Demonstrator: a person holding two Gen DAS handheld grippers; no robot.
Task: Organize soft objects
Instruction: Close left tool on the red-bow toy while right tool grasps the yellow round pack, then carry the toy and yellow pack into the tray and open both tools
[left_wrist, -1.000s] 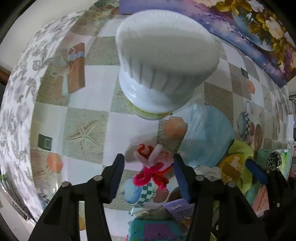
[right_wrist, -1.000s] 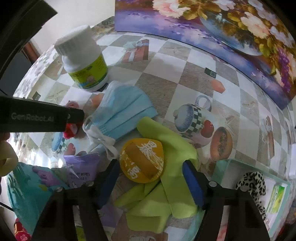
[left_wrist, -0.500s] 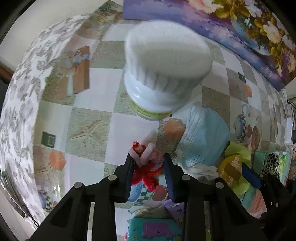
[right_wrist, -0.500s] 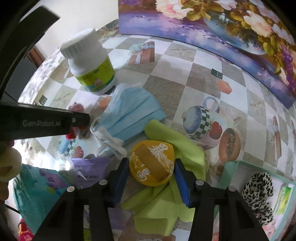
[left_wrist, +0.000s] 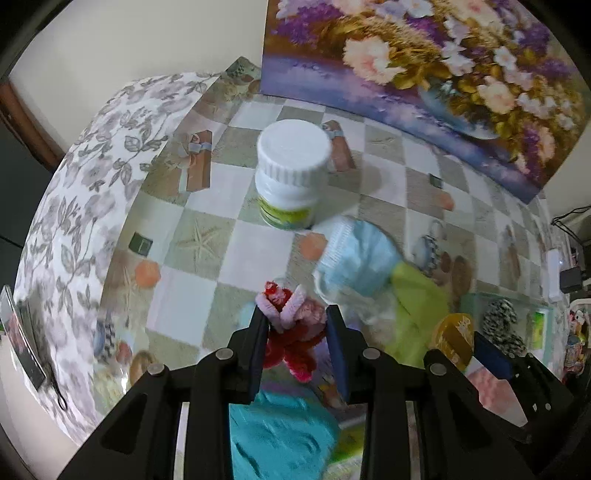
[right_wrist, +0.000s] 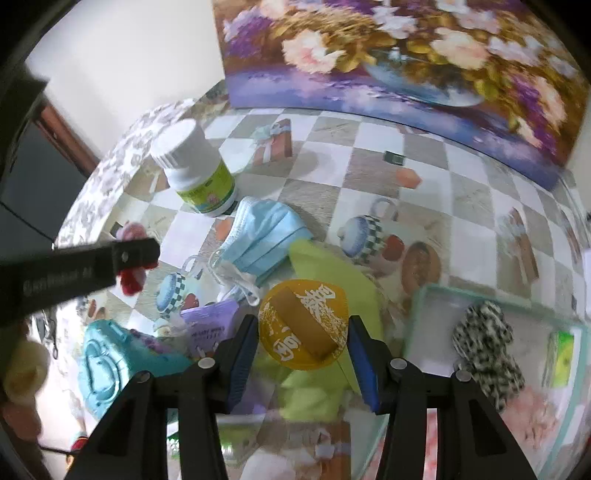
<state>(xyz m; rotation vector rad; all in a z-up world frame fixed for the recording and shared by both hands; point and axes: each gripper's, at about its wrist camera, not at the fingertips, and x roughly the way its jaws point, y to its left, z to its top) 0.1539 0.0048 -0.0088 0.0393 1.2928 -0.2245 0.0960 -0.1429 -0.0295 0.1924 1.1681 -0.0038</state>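
My left gripper (left_wrist: 297, 332) is shut on a red and pink fuzzy toy (left_wrist: 291, 332) and holds it above the table. From the right wrist view the toy (right_wrist: 131, 275) shows past the left gripper's finger. My right gripper (right_wrist: 301, 350) is shut on a round yellow pad (right_wrist: 303, 323) with white lettering, lifted over a lime-green cloth (right_wrist: 332, 273). A blue face mask (right_wrist: 262, 236) lies on the table by the cloth. A pale-green tray (right_wrist: 417, 314) at the right holds a leopard-print scrunchie (right_wrist: 487, 339).
A white-capped bottle (left_wrist: 290, 173) stands behind the mask. A teal case (right_wrist: 107, 362) and a purple wipes packet (right_wrist: 210, 321) lie at the front left. A flower painting (right_wrist: 406, 66) leans along the back. The table's left edge drops off under a leaf-pattern cloth (left_wrist: 85, 184).
Both grippers closed, the left on the fuzzy toy and the right on the yellow pad. Both then rose and pulled back from the table with their objects.
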